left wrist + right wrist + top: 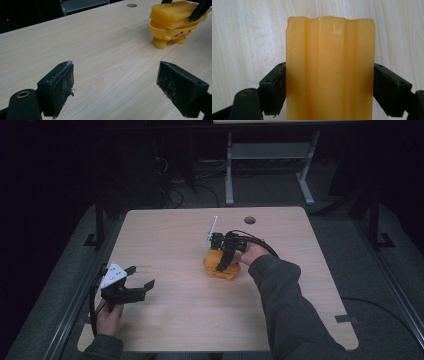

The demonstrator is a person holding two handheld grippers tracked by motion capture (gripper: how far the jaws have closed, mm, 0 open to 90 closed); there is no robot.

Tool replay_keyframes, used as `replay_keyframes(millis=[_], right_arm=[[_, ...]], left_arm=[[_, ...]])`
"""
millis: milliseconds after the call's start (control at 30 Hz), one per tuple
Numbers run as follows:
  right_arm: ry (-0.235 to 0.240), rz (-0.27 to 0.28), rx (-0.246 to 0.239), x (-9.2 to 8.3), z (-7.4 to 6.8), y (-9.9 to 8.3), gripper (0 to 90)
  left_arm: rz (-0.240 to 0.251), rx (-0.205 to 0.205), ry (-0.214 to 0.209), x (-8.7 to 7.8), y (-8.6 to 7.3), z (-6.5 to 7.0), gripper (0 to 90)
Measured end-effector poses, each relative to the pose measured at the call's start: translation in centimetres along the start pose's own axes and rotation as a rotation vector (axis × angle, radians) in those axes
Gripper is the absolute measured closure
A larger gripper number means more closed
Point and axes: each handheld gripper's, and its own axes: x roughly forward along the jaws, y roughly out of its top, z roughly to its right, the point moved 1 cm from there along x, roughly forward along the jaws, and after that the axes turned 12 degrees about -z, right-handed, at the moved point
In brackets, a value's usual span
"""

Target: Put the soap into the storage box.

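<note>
A ribbed yellow bar point(329, 62) lies on top of a yellow duck-faced dish point(170, 32) with small feet, right of the table's middle point(227, 274). My right gripper point(223, 265) comes down on it from above, and in the right gripper view both black jaws press against the bar's long sides, so the right gripper point(329, 87) is shut on it. In the left gripper view the bar point(175, 13) sits slightly askew on the dish. My left gripper point(142, 276) hovers near the table's left edge, open, with nothing between its pads point(62, 85).
The light wooden table point(175, 315) has a round cable hole point(250, 220) near its far edge. A white desk frame point(229, 170) and loose cables stand on the dark floor beyond. Bare wood lies between the two grippers.
</note>
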Motion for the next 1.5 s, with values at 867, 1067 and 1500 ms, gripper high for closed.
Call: replay_keyframes(millis=[867,1067,1500], right_arm=[[0.005,0.035,0.016,0.31,0.08,-0.25,20.2],[0.01,0.041,0.023,0.41,0.08,-0.32,19.9],[0.014,0.042,0.04,0.53,0.01,-0.48,18.8]], left_arm=[[-0.001,0.002,-0.001,0.01,0.01,0.02,13.4],[0.0,0.0,-0.002,0.03,0.01,0.04,13.4],[0.001,0.002,-0.003,0.06,0.02,0.07,13.4]])
